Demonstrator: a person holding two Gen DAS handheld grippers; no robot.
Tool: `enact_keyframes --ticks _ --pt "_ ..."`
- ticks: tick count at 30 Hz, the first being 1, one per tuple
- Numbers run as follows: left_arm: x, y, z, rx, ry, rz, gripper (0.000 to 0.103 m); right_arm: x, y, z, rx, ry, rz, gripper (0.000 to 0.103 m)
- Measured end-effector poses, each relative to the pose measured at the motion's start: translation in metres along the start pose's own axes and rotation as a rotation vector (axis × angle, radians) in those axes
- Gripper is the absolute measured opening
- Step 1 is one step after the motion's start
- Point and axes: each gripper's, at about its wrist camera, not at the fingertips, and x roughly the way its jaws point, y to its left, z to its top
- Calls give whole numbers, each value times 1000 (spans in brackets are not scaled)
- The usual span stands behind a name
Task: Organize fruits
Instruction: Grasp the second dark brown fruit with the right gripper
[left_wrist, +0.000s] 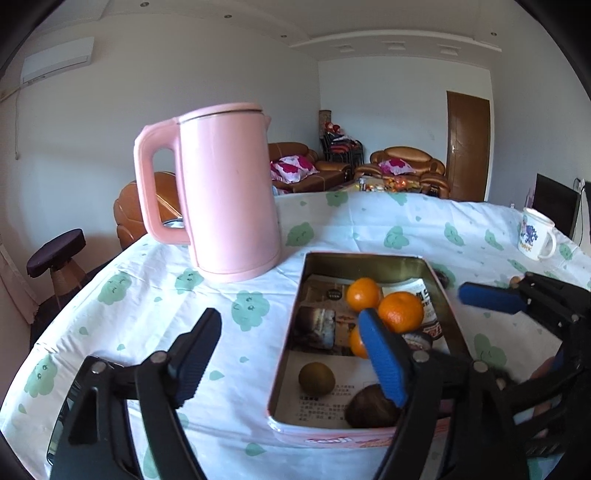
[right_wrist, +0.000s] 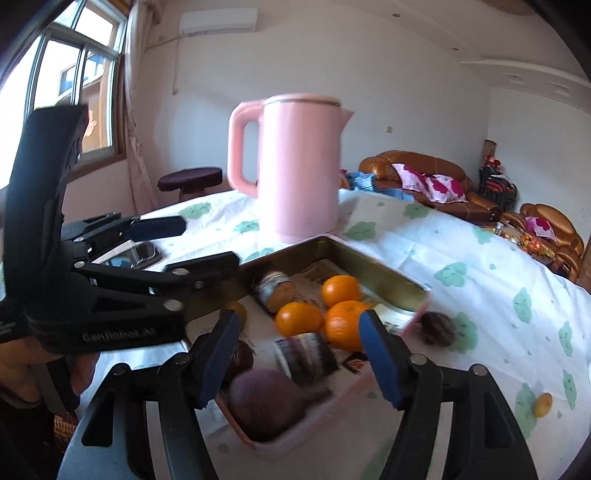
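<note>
Hidden/unclear: in the left wrist view the left gripper (left_wrist: 291, 354) has its right finger covering most of the third orange (left_wrist: 357, 343) and part of a dark fruit (left_wrist: 371, 406) at the tin's near end. Right wrist view is blurred at the near corner; printed paper lining unreadable.

The tin (left_wrist: 436, 275) lies on the tabletop (left_wrist: 129, 295), before the pink kettle (left_wrist: 225, 192). Left jaws released, nothing between the pads; one finger outside the tin, one over it. The right gripper (right_wrist: 297, 356) has its jaws also released, straddling the tin's near corner above a purple fruit (right_wrist: 264, 402), not pressing it.

Count in tin: three oranges, one brown-green fruit (left_wrist: 316, 379), two wrapped rolls (right_wrist: 306, 356). Outside the tin: one dark fruit (right_wrist: 437, 328), one small yellow fruit (right_wrist: 542, 404).
</note>
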Motion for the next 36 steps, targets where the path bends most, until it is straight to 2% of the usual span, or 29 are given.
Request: enact_keyframes --ticks 3,8,11,16,19,23,26,30,36 --pt "-4 -3 4 -11 -16 -17 85 -20 -19 -3 14 -20 -51 69" --pt "-6 -29 10 25 -37 -62 88 -55 -73 -17 63 -6 -217 69" --pt "-2 -52 15 39 -30 -123 88 -72 -110 -25 130 1 -310 69" --pt "8 -95 24 65 -13 -213 88 -86 -150 -38 226 28 -417 69" --pt "15 -112 28 89 -7 -217 88 -78 -163 -40 281 51 -378 69" --pt "22 -114 40 121 -6 -150 90 -47 -154 -27 226 106 -312 69" --pt "30 -99 53 96 -7 -109 99 -22 -138 -15 176 137 -232 69" --pt "43 -78 69 62 -3 -89 100 13 -127 -2 140 190 -187 69" --pt "53 -53 73 8 7 -103 100 59 -128 3 137 285 -162 69"
